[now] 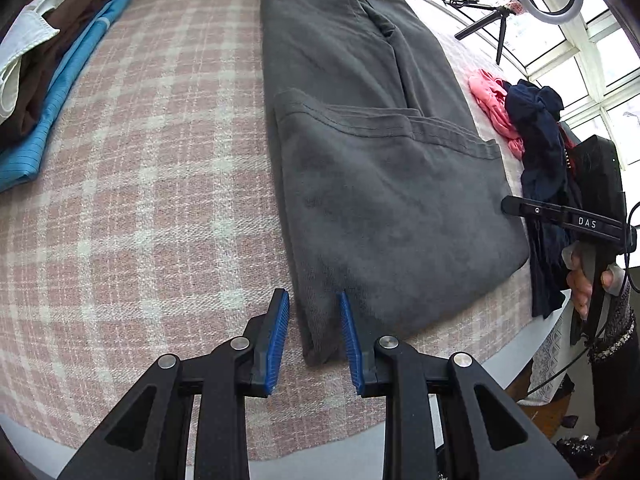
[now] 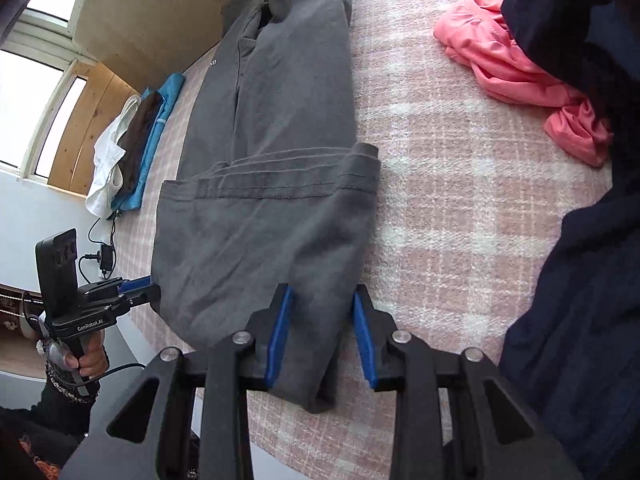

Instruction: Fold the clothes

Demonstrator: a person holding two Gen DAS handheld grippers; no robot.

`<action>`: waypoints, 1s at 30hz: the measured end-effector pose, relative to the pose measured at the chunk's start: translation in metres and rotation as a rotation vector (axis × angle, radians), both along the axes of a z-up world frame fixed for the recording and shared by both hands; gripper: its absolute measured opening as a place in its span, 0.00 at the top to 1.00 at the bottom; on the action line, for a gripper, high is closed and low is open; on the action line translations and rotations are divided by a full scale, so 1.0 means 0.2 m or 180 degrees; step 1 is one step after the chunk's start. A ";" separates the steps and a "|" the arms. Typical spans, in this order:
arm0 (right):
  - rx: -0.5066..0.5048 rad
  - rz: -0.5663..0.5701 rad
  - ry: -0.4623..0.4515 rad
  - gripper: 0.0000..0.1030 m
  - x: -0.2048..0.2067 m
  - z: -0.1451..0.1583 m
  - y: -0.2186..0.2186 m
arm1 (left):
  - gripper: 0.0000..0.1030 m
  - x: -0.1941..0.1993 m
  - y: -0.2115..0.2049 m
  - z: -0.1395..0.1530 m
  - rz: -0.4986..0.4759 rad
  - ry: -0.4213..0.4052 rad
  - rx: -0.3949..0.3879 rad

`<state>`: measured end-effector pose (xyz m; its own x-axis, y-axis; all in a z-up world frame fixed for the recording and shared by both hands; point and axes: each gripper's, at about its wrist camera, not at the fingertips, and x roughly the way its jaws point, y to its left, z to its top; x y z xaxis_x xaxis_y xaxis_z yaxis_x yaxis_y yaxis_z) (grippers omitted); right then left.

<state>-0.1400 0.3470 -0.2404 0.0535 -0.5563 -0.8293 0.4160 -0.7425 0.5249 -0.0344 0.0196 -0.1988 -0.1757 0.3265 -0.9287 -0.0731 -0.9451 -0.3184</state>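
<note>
on the pink plaid blanket (image 1: 140, 200), the grey trousers (image 1: 360, 160) are lying lengthwise, running straight away from both grippers. the left gripper (image 1: 314, 340) and right gripper (image 2: 322, 336) are each straddling a near corner of the fold, jaws parted, not yet pinching the cloth.

Left of the grey trousers (image 1: 380, 184), a broad bare strip of the checked bed cover (image 1: 152, 168) lies free up to the folded stack (image 1: 52, 92). On the right, the pink garment (image 2: 516, 68) and the dark navy heap (image 2: 592, 264) crowd the passage.
</note>
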 end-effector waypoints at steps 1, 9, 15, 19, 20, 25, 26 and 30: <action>0.0009 0.0013 0.0030 0.70 -0.03 0.01 -0.01 | 0.77 -0.02 0.00 0.02 -0.0049 0.0061 -0.0052; 0.0093 0.0151 0.0248 0.65 -0.20 0.03 -0.08 | 0.73 -0.35 0.10 0.10 -0.0446 0.0506 -0.0506; 0.0170 0.0355 0.0378 0.65 -0.21 0.07 -0.09 | 0.72 -0.45 0.27 0.19 -0.1108 0.0705 -0.0543; 0.0132 0.0409 0.0332 0.65 -0.21 0.07 -0.07 | 0.67 -0.52 0.49 0.22 -0.1870 0.0840 -0.0563; 0.0120 0.0425 0.0326 0.65 -0.21 0.07 -0.07 | 0.66 -0.55 0.54 0.21 -0.2034 0.0847 -0.0540; 0.0075 0.0480 0.0289 0.65 -0.18 0.06 -0.08 | 0.66 -0.61 0.76 0.10 -0.2771 0.0657 -0.0561; 0.0056 0.0478 0.0281 0.65 -0.18 0.06 -0.07 | 0.66 -0.61 0.78 0.08 -0.2871 0.0598 -0.0553; 0.0040 0.0462 0.0333 0.65 -0.18 0.07 -0.05 | 0.66 -0.60 0.81 0.03 -0.3078 0.0520 -0.0696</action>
